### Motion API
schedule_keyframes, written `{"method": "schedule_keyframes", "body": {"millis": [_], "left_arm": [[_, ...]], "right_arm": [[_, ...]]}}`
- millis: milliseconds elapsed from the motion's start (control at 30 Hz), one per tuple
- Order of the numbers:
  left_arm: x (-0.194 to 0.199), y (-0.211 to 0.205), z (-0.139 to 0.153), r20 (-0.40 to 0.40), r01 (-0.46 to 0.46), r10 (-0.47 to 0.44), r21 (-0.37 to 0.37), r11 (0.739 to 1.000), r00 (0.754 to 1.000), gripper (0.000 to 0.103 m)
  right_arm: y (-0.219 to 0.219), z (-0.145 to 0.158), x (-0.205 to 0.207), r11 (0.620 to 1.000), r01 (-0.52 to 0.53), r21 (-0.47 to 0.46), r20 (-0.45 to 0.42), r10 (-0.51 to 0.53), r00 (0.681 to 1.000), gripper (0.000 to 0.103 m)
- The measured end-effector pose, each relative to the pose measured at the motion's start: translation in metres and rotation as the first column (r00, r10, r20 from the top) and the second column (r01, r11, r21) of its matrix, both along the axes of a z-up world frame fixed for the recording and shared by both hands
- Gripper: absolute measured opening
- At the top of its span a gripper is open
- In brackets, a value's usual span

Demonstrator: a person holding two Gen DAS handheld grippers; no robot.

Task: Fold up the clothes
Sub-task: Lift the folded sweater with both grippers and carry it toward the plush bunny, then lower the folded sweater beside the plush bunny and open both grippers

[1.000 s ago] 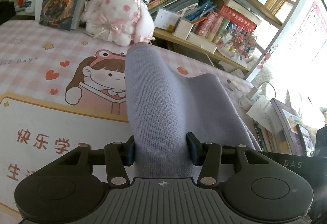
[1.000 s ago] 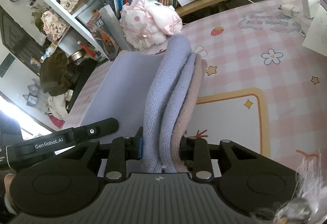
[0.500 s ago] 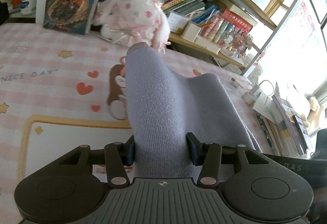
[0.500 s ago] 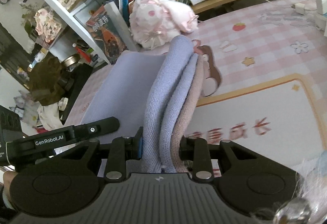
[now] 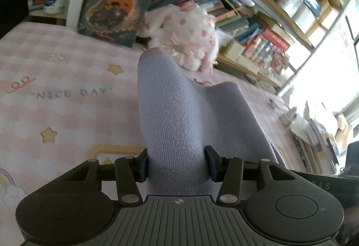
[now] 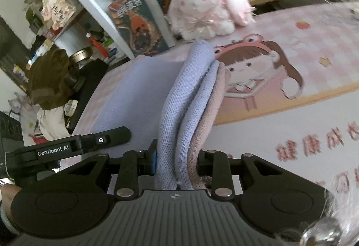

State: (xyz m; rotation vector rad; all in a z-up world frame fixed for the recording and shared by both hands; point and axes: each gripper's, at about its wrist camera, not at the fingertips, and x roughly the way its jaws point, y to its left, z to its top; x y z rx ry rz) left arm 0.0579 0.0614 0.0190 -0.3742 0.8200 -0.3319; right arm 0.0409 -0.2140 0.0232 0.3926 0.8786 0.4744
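Both the left gripper (image 5: 176, 161) and right gripper (image 6: 176, 159) clamp the lavender knit (image 5: 179, 115) (mat (image 5: 67, 111) reads "NICE DAY").

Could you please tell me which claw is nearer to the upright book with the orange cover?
Left. The left claw, shut on the lilac garment, has the book ahead, slightly left; the right claw sits farther right, seeing it well off left.

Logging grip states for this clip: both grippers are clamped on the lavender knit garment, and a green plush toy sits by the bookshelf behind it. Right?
Not quite: the plush toy is white and pink, not green, as the right wrist view shows. The rest holds: the left gripper and right gripper both have their jaws clamped on the lavender knit garment.
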Motion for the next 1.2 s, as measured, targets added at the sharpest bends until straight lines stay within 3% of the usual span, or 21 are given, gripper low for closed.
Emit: {"method": "schedule_keyframes", "body": {"millis": [333,733,933,1100,1200], "left_arm": [[0.063,0.029,-0.006,0.031,-0.048,0.048,-0.006,0.999,0.998,0.048],[0.148,0.042,-0.024,0.022,-0.07,0.07,0.024,0.997,0.997,0.048],[0.161,0.048,-0.058,-0.021,-0.093,0.094,0.012,0.996,0.995,0.052],[0.16,0.054,-0.065,-0.026,-0.117,0.116,-0.034,0.993,0.993,0.056],[0.16,0.053,-0.062,-0.024,-0.127,0.127,-0.012,0.992,0.992,0.062]], "right_arm": [[0.039,0.003,0.075,0.997,-0.067,-0.023,0.045,0.068,0.997,0.027],[0.064,-0.017,0.172,0.997,-0.07,-0.016,0.065,0.071,0.995,0.027],[0.068,-0.053,0.196,0.999,-0.047,-0.008,0.038,0.047,0.998,0.029],[0.056,-0.072,0.202,0.998,-0.014,0.063,0.003,0.014,1.0,0.035],[0.055,-0.073,0.202,0.998,-0.011,0.057,-0.006,0.011,1.0,0.043]]}}
